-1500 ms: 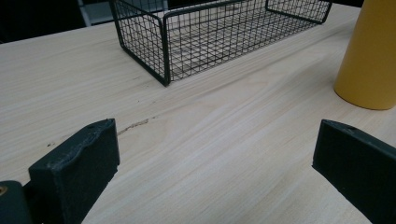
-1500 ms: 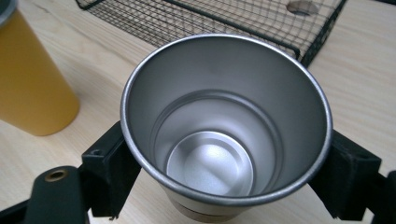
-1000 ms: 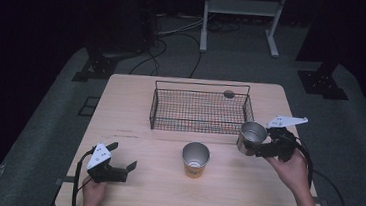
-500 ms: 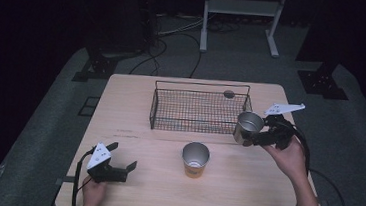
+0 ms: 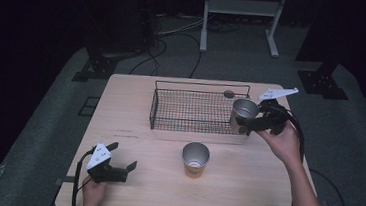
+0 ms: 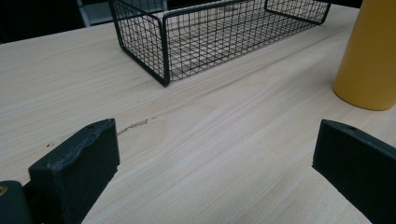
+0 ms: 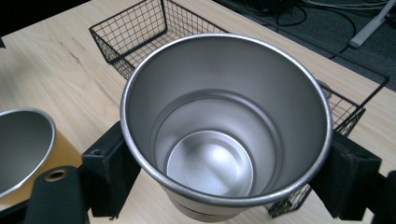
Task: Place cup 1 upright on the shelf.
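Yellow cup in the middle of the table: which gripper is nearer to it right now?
Left, narrowly. The left gripper rests open on the table beside the yellow cup, to its left. The right gripper is up by the wire basket, holding a steel cup.

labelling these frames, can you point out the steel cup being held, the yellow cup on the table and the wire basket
shiny steel cup point(image 7: 210, 168): right gripper view, on its inner bottom.
yellow metal-lined cup point(image 5: 194, 170): high view, on its yellow outer wall.
black wire mesh basket point(image 6: 140, 39): left gripper view, on its near end wall.
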Motion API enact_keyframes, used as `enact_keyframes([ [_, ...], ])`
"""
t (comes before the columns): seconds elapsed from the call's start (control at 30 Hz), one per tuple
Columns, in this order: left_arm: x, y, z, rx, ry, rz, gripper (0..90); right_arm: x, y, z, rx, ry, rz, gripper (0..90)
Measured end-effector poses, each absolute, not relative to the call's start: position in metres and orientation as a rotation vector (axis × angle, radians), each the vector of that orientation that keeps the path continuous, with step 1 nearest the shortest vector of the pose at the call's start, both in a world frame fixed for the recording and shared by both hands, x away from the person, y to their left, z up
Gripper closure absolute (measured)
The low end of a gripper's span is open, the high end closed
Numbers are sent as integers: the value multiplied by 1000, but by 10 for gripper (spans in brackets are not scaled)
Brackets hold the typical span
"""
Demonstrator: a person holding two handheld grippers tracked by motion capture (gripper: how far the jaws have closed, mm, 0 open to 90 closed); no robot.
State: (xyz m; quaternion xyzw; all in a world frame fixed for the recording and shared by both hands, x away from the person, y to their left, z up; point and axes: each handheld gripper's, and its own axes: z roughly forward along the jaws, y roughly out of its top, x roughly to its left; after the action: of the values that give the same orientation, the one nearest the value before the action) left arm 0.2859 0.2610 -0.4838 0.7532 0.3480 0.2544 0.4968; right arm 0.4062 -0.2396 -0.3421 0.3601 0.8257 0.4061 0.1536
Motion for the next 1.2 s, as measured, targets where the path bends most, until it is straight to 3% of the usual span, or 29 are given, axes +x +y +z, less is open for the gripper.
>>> enact_keyframes([
  [0.67,286,261,-484,1824,842,613,0,456,-212,-340,1083,2390,1071,176],
  [1.2,286,262,-484,1821,840,613,0,490,-192,-366,1180,2361,1041,176],
])
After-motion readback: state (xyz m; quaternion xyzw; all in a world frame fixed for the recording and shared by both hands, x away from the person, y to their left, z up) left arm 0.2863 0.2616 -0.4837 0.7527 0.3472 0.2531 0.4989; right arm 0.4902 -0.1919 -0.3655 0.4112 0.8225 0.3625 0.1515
